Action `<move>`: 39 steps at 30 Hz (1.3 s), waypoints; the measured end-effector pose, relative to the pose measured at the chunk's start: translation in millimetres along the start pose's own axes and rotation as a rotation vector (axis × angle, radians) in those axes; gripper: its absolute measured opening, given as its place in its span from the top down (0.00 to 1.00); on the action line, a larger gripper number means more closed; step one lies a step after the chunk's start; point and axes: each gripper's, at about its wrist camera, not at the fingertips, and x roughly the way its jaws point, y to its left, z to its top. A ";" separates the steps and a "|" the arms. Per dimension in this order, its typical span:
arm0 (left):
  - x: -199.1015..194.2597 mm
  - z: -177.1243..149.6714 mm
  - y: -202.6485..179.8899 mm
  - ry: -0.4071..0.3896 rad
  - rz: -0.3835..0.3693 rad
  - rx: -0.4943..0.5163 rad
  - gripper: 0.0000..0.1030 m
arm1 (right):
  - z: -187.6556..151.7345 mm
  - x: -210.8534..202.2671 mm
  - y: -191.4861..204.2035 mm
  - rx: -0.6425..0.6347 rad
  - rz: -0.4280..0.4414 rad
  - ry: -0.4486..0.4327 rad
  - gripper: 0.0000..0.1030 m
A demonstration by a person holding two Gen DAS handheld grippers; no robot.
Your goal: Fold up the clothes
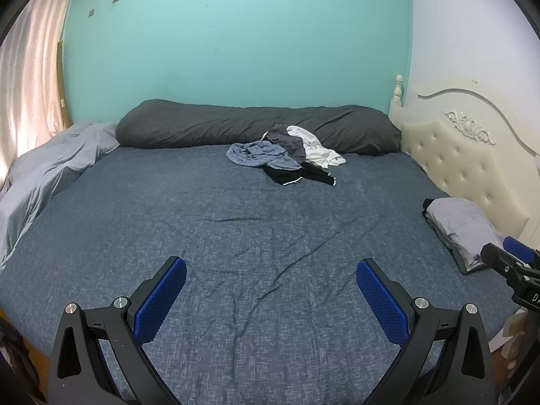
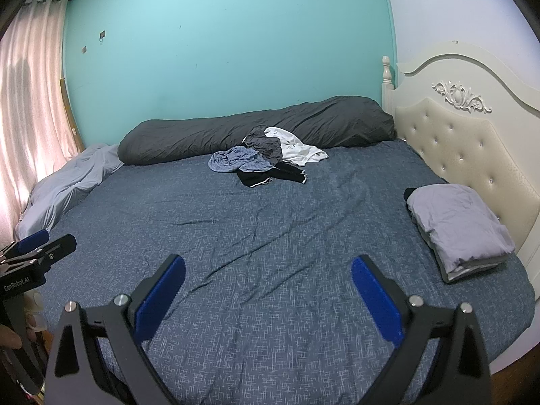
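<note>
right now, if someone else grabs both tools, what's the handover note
Left tool: open, empty, above the bare bedsheet.
Right tool: open, empty, also above the sheet.
Unfolded pile (blue, grey, white and black garments) lies at the far side against the dark bolster.
Folded stack, grey on top, sits by the headboard.
Left: pull one garment from the pile, fold it, add it to the stack.

My two wrist cameras sit side by side above the bed's [image 1: 236,236] near edge, each looking forward between its own spread fingers toward the teal wall [image 2: 219,50], mine to the left, both sharing the bed and the headboard [image 2: 472,155].
</note>
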 end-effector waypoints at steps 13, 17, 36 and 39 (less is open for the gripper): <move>-4.3 10.3 -1.2 0.008 0.001 -0.003 0.00 | 0.5 -3.3 -1.5 0.003 -0.008 -0.002 0.03; -3.3 9.3 0.3 0.007 0.000 -0.003 0.00 | 0.9 -0.5 0.8 -0.001 -0.007 0.000 0.03; -4.7 9.5 1.7 0.003 0.003 -0.003 0.00 | 6.6 -2.4 -3.5 0.003 -0.001 -0.001 0.03; -4.7 10.3 0.1 0.004 0.003 0.000 0.00 | 6.5 -1.3 -4.4 0.005 -0.001 0.000 0.03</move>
